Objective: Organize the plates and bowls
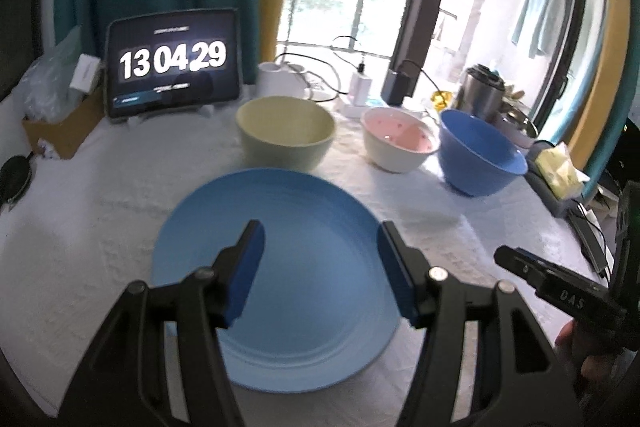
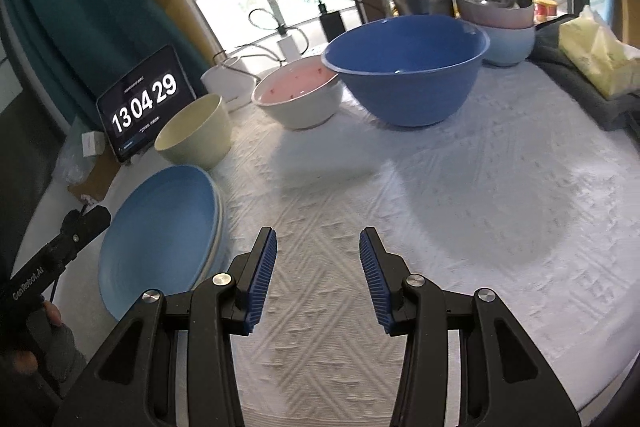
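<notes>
Both claws open, plates stacked, bowls waiting in a row

On the left, the left claw (image 1: 320,267) hangs open over the blue plate (image 1: 280,267) and holds nothing; a pale rim under the plate in the right view makes me think it sits on at least one more plate, so the plates look already piled. Next come three loose bowls lined up at the back of the white worktop (image 2: 440,227): one yellow bowl (image 1: 285,131), one pink bowl (image 1: 398,139), one big blue bowl (image 1: 480,151), probably waiting to be nested. On the right, the right claw (image 2: 318,279) is open too, over bare cloth, empty
</notes>
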The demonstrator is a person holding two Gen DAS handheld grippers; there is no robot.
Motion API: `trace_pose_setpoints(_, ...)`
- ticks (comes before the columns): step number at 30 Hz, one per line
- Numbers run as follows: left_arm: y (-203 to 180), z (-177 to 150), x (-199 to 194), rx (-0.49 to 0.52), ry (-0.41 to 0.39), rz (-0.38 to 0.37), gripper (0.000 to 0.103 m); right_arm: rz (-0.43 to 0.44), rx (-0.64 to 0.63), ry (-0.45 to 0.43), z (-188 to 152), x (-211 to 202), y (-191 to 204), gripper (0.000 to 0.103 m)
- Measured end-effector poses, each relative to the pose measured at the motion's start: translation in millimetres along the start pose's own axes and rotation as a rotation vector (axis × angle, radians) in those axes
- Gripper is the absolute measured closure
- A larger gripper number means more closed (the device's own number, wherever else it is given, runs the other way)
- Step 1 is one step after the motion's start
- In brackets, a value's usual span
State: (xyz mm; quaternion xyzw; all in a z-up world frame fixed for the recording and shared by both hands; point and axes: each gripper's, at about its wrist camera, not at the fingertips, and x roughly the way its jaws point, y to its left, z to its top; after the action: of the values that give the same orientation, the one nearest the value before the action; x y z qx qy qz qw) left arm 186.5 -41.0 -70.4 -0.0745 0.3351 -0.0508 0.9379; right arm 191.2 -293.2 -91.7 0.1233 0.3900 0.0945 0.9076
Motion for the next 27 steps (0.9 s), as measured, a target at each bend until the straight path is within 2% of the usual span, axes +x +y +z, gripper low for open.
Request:
trace_pose_setpoints(16, -63.2, 9.5, 16.1, 0.122, 0.016, -0.022, 0.043, -0.014, 0.038, -0.058, 13.0, -14.1, -48.2, 0.056)
trace_pose_setpoints(27, -105.8, 15.2, 37.1, 0.195, 0.013, -0.056, 0.043, -0.031, 0.017, -0.085, 29.9, -17.4, -71.1, 0.056)
